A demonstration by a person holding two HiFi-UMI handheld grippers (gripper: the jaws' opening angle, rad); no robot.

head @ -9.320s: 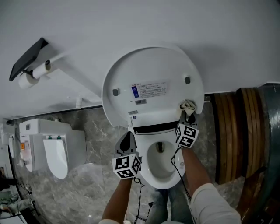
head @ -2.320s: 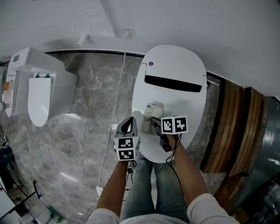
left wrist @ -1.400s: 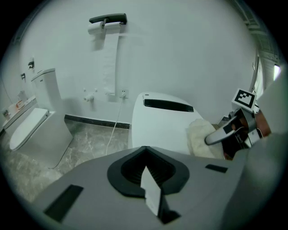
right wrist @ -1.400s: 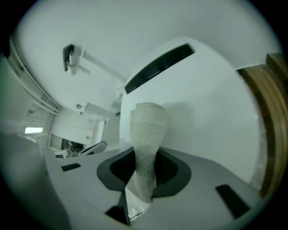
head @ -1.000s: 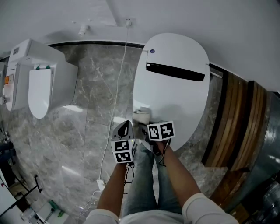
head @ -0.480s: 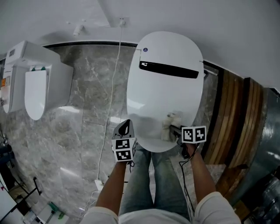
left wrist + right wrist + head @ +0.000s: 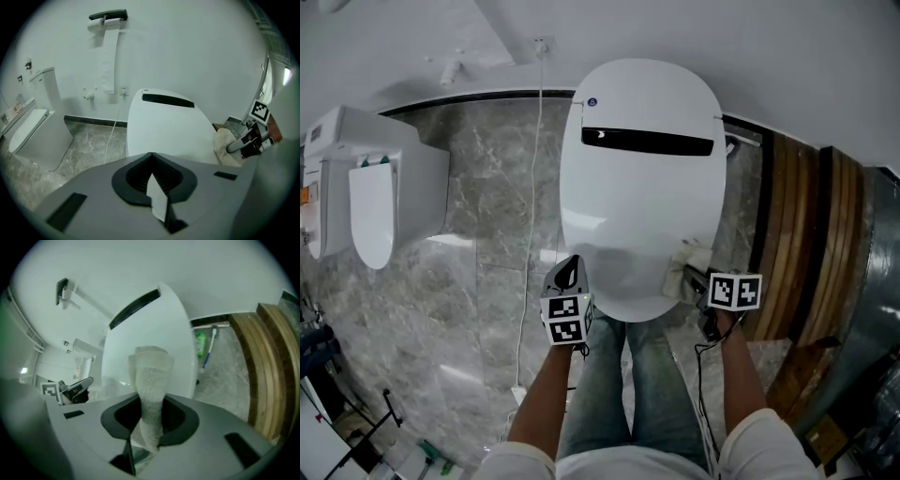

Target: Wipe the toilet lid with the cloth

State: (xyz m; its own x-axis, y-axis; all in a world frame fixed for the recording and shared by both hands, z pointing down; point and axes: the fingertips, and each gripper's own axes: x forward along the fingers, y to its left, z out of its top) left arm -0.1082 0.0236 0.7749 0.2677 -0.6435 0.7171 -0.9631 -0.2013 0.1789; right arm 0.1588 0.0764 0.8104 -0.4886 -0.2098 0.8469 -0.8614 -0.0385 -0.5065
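A: What does the right gripper (image 7: pixel 146 437) hold?
B: Its jaws clamp the cloth (image 7: pixel 151 376), at the front right edge of the toilet lid (image 7: pixel 642 197). The left gripper (image 7: pixel 157 201) is closed and empty, off the lid's front left.
A: Technique?
B: Likely flat pressure, with overlapping strokes toward the lid's back.

toilet lid (image 7: pixel 642 178) down | cloth (image 7: pixel 692 257) at right gripper (image 7: pixel 687 281), lid's front-right edge

Quick tally: two toilets, the middle toilet (image 7: pixel 642 178) and the side toilet (image 7: pixel 370 202). One cloth (image 7: pixel 685 263). Two grippers, left gripper (image 7: pixel 570 265) and right gripper (image 7: pixel 694 278). One white cord (image 7: pixel 534 159), one green bottle (image 7: pixel 200 344), one paper roll holder (image 7: pixel 108 15).
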